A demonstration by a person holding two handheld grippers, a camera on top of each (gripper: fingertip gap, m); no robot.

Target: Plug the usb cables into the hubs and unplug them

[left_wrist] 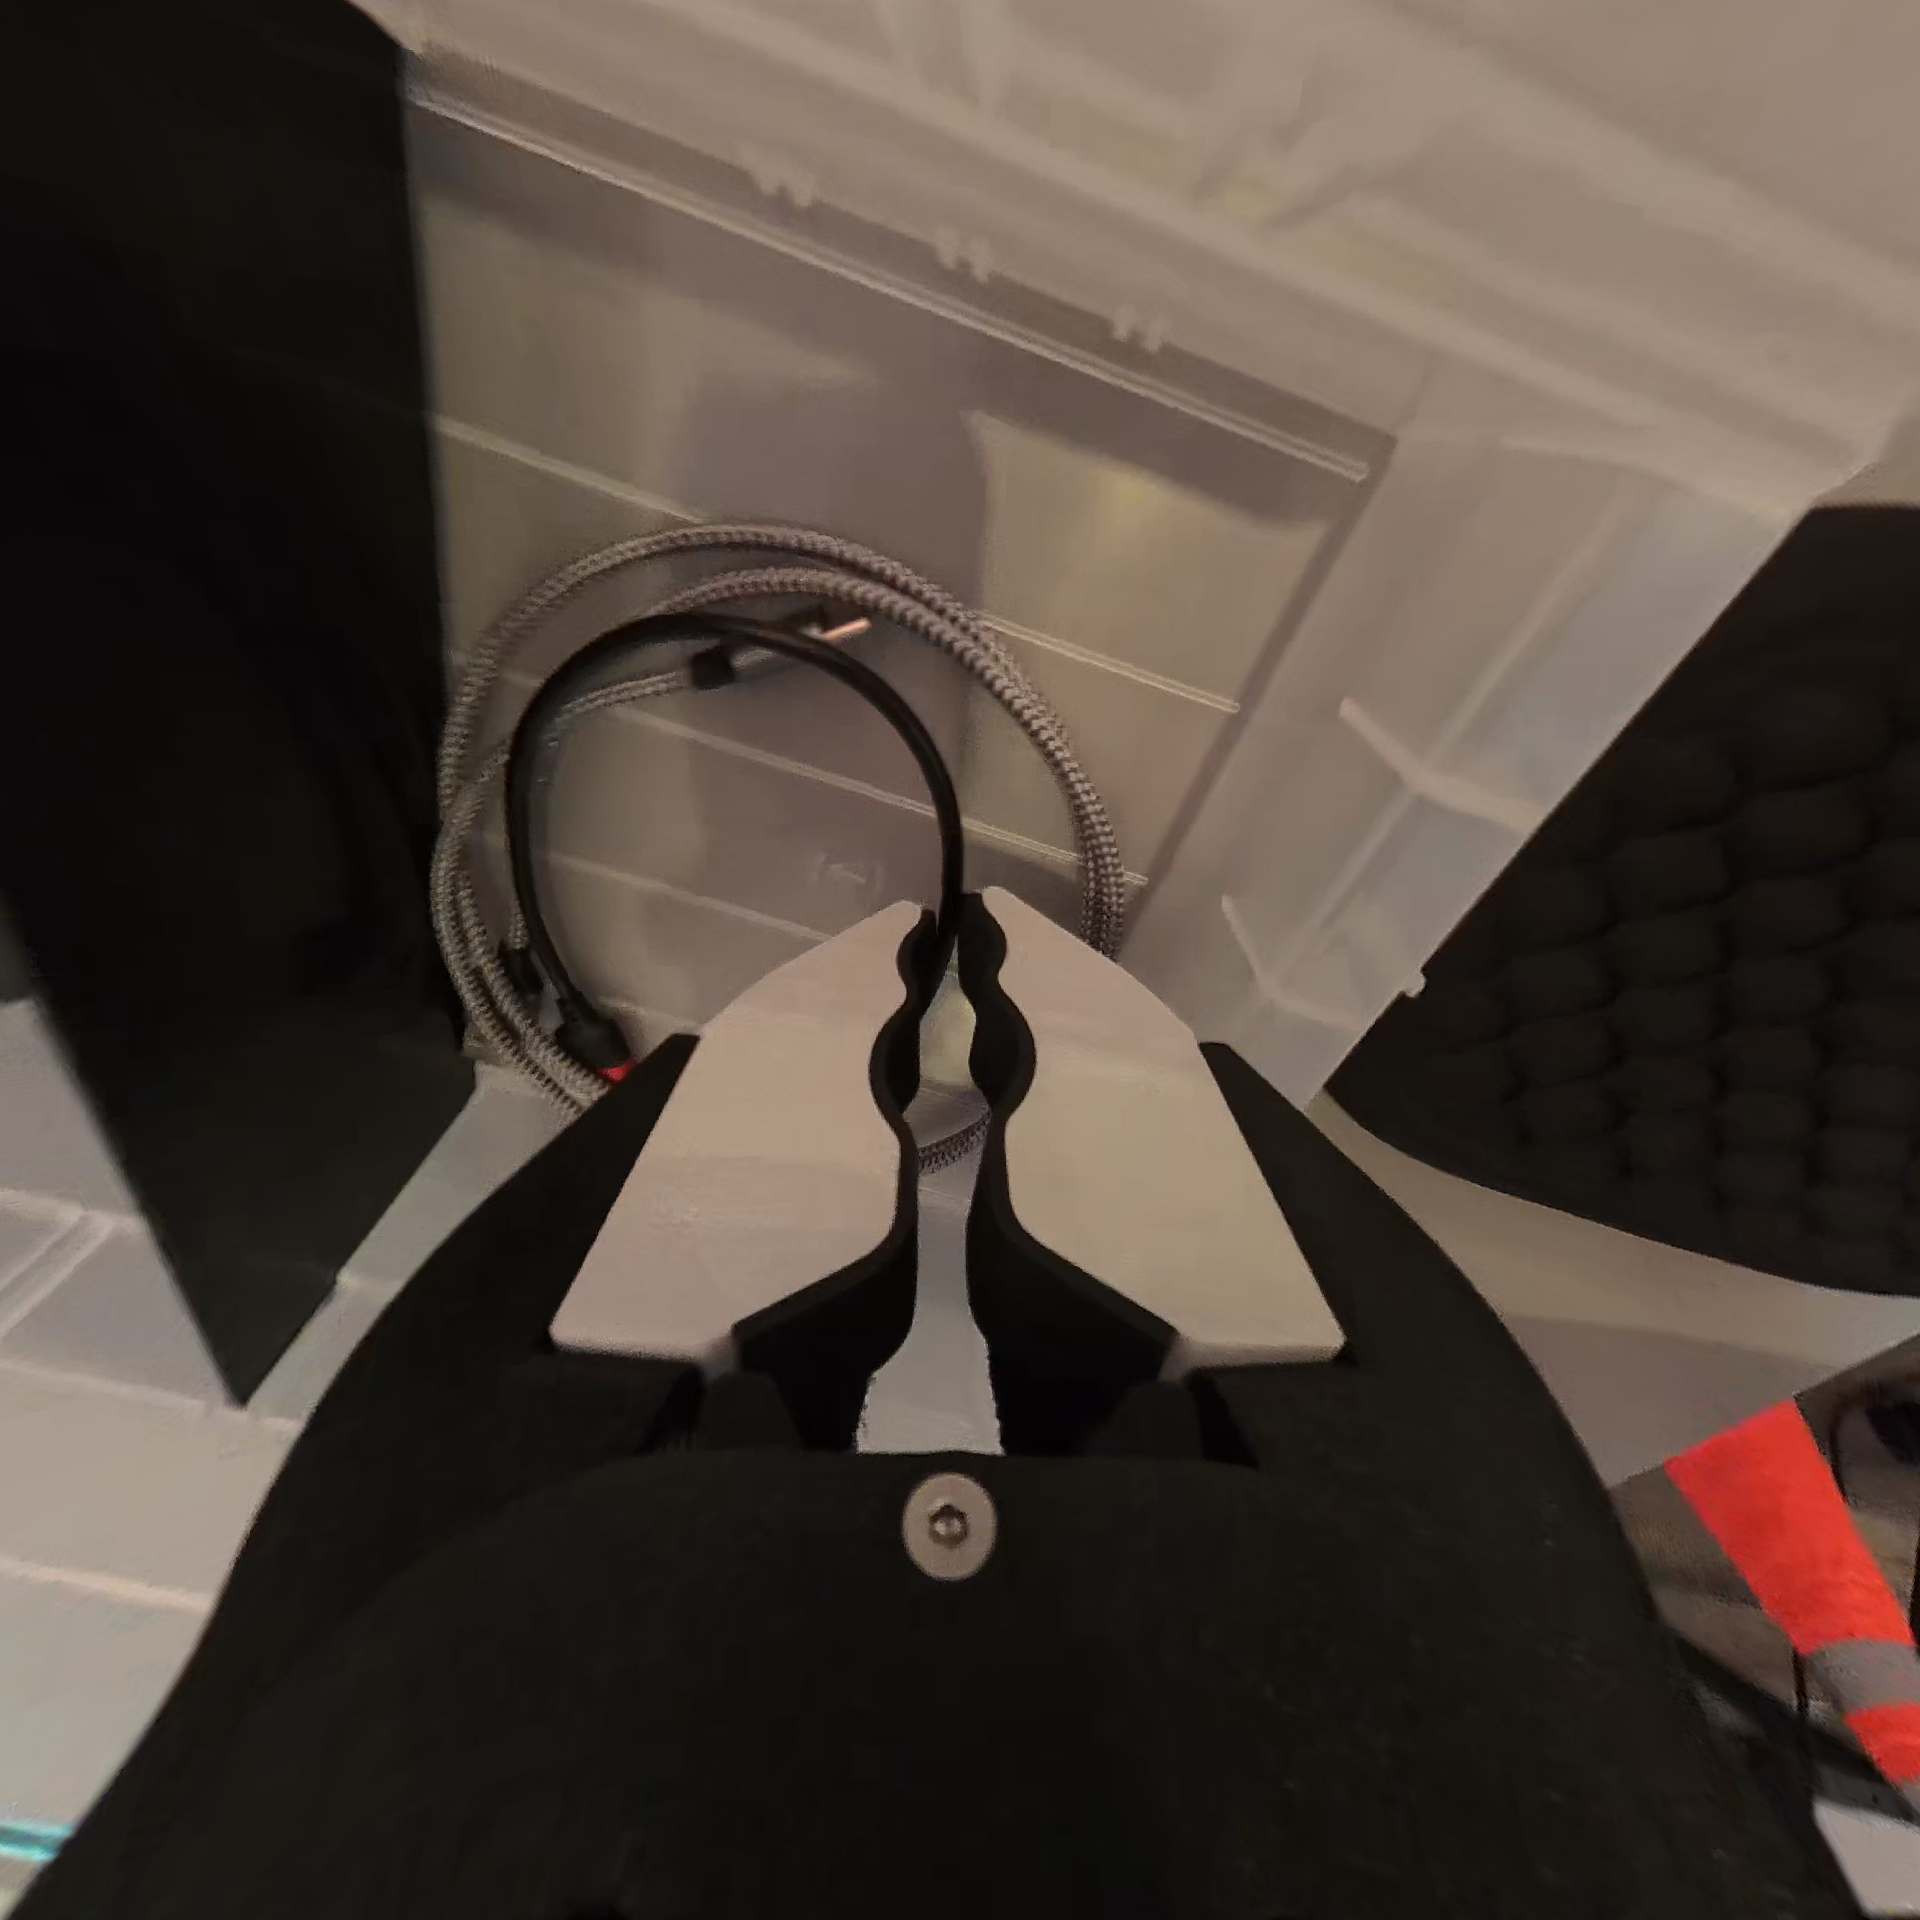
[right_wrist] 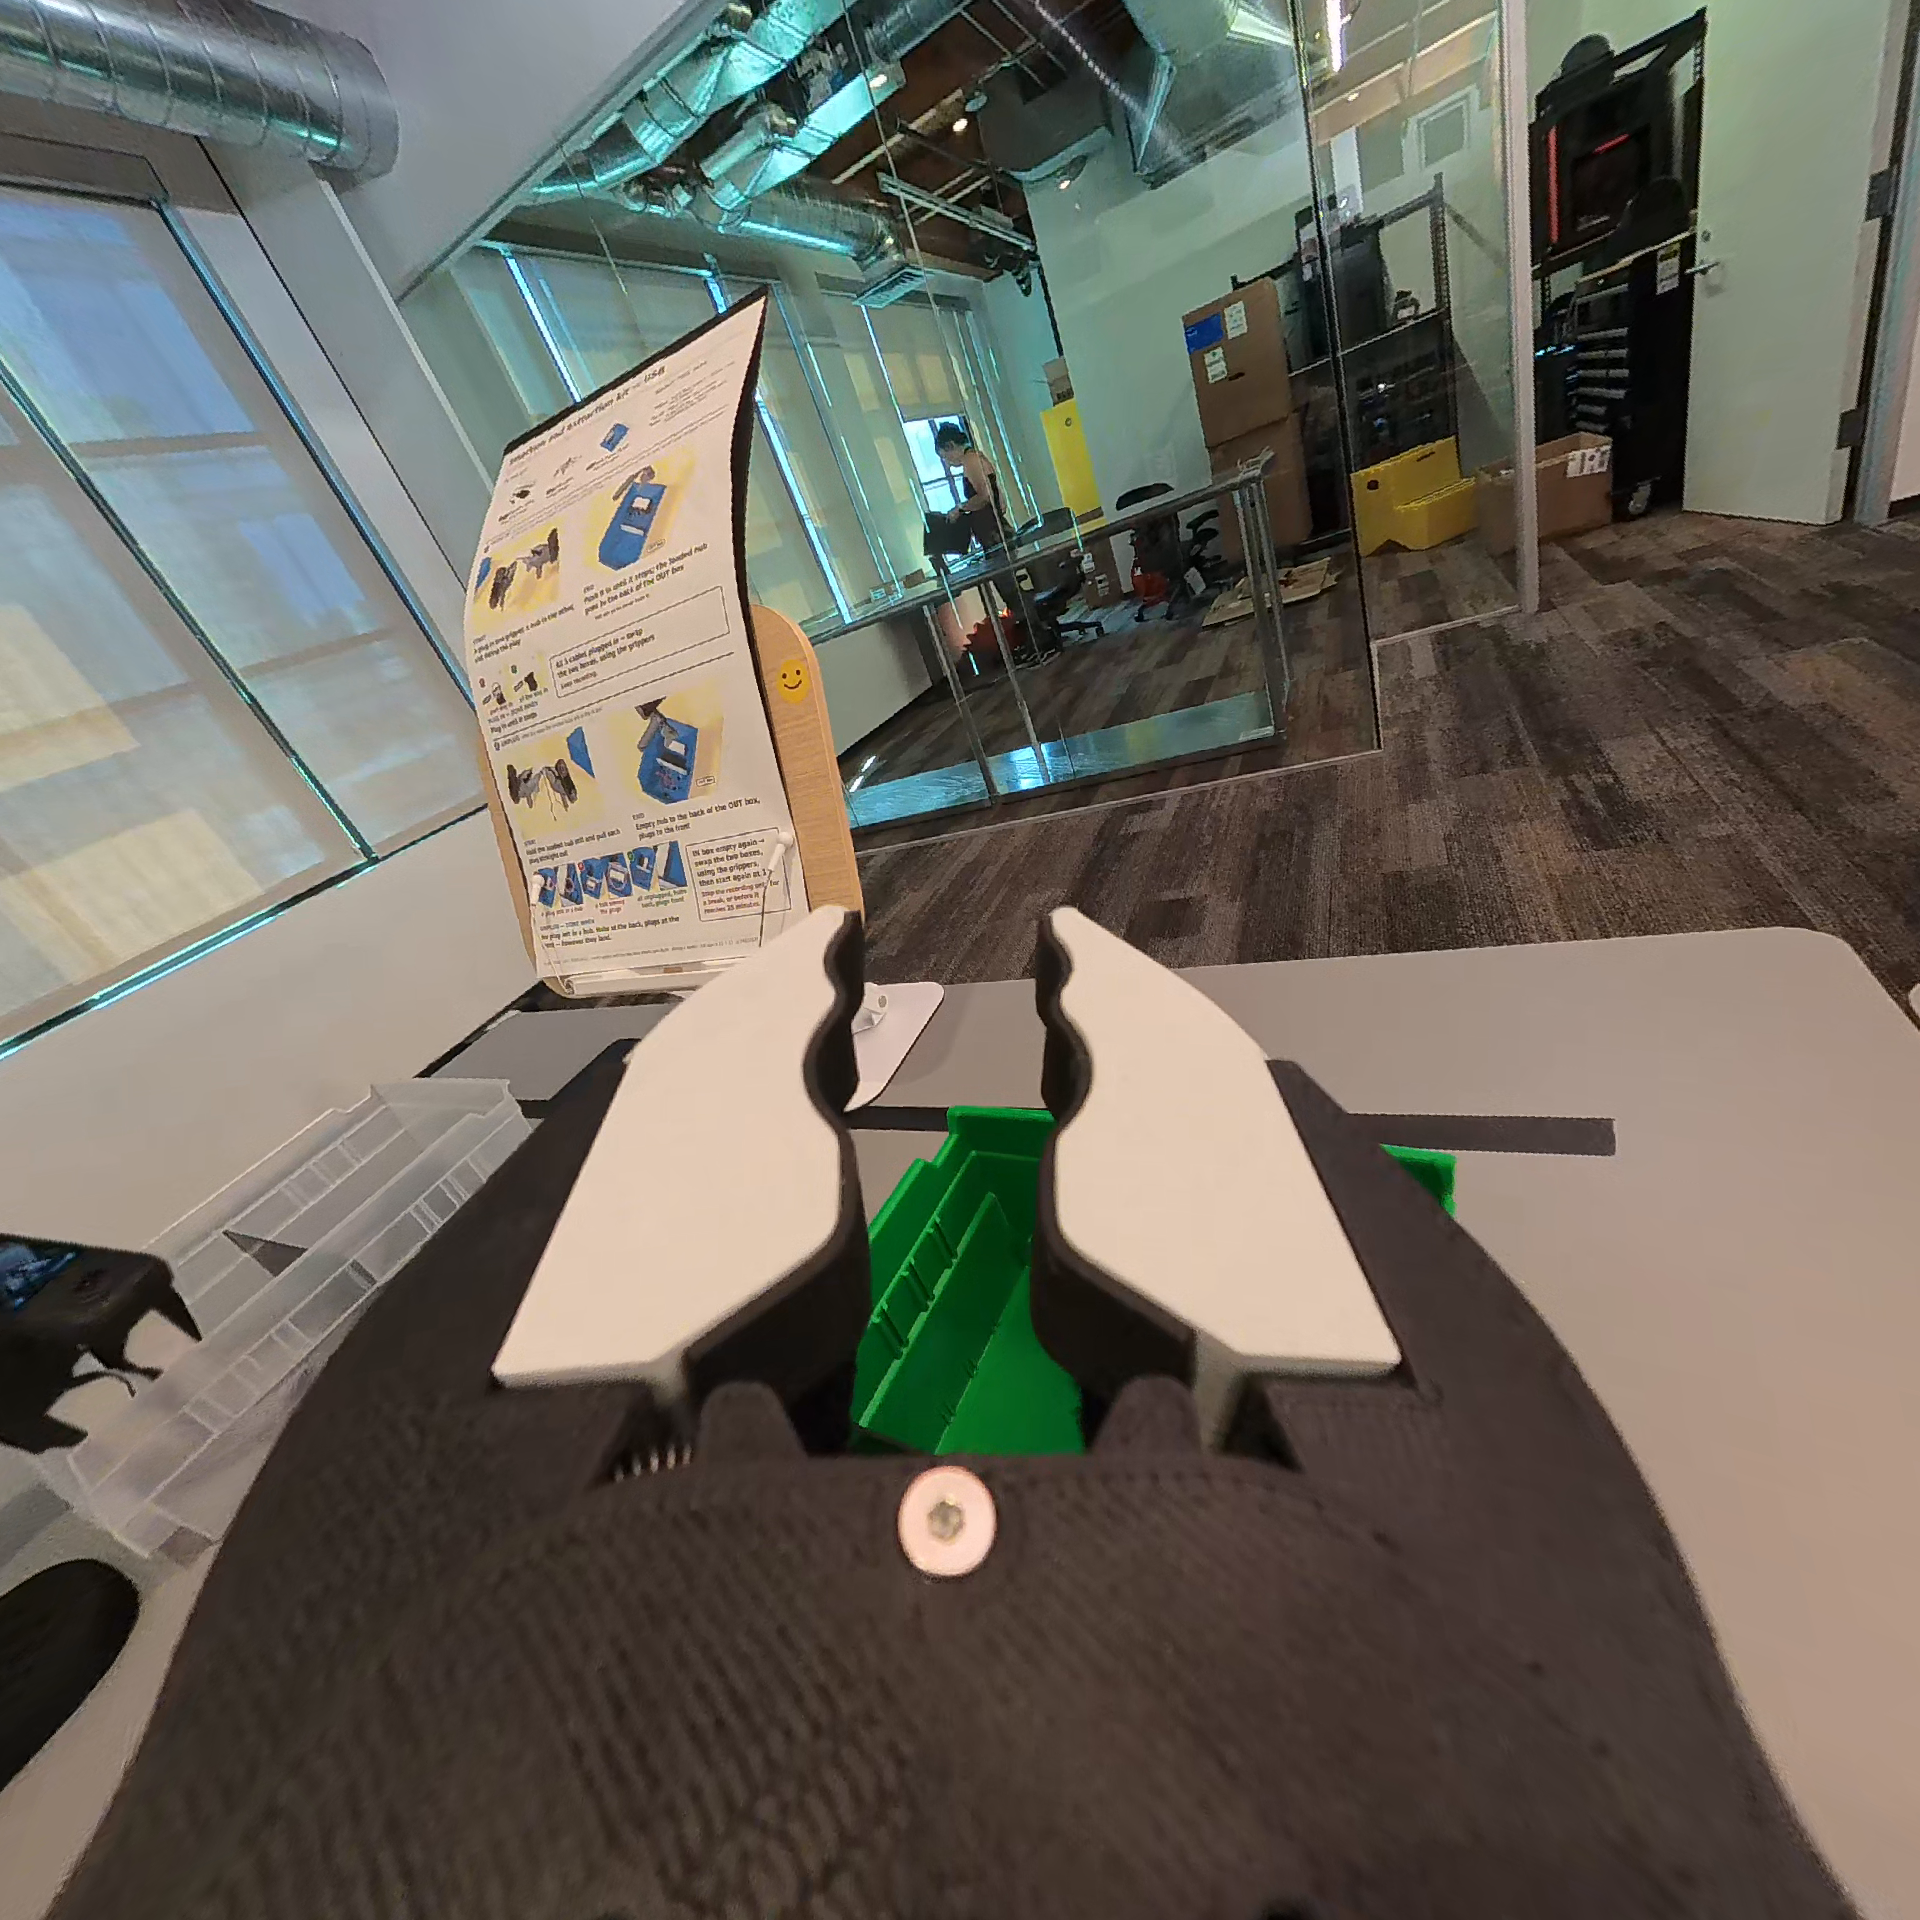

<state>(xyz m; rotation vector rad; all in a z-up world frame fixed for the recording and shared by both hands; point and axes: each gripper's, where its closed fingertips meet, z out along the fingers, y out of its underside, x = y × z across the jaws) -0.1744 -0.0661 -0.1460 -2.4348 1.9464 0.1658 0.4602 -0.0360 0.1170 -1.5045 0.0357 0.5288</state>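
A: Left gripper (left_wrist: 948,920), inside the clear plastic bin (left_wrist: 1143,436), pinches the thin black USB cable (left_wrist: 904,727) mid-loop, over the coiled grey braided cable (left_wrist: 1039,686).

B: Risk?

A: Probably slip, or the braided coil snagging, since the hold is on cord, not plug. Right gripper (right_wrist: 948,971) hangs spread and empty above the green bin (right_wrist: 956,1309); no hub is visible.

Two cables: one thin black rubber cable (left_wrist: 940,790), one grey braided coil (left_wrist: 1049,717). One clear plastic bin (left_wrist: 1558,644). One green plastic tray (right_wrist: 956,1299). One printed instruction sheet (right_wrist: 634,644).
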